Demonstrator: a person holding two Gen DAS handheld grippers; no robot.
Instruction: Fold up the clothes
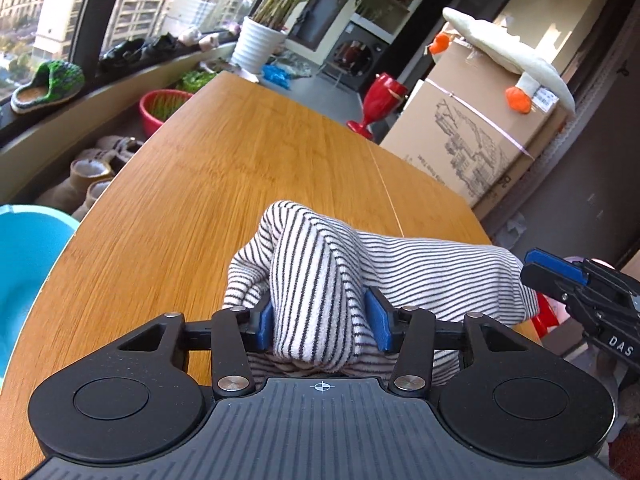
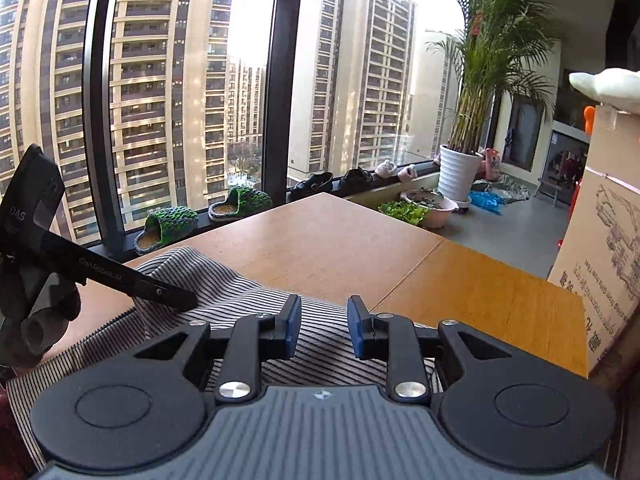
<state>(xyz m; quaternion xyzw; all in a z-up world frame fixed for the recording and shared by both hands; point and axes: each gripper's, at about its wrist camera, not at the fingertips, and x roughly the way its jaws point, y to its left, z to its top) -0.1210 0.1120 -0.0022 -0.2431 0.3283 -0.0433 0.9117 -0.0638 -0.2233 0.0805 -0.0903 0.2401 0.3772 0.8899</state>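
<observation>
A black-and-white striped garment [image 1: 420, 276] lies bunched on the near part of the wooden table [image 1: 200, 180]. In the left wrist view my left gripper [image 1: 320, 322] is shut on a raised fold of it, and the cloth fills the gap between the blue pads [image 1: 378, 326]. My right gripper [image 1: 554, 270] reaches in from the right at the garment's edge. In the right wrist view my right gripper [image 2: 326, 330] hovers over the striped garment [image 2: 240, 304] with a narrow bare gap between its pads, nothing pinched. The left gripper [image 2: 180, 298] pokes into the cloth at the left.
A blue tub [image 1: 28, 280], tape rolls [image 1: 88, 172] and a red basin [image 1: 160, 106] sit off the table's left side. A cardboard box [image 1: 472, 140] with a plush goose [image 1: 508, 52] stands on the right. The window sill holds slippers [image 2: 168, 224], beside a potted plant [image 2: 460, 172].
</observation>
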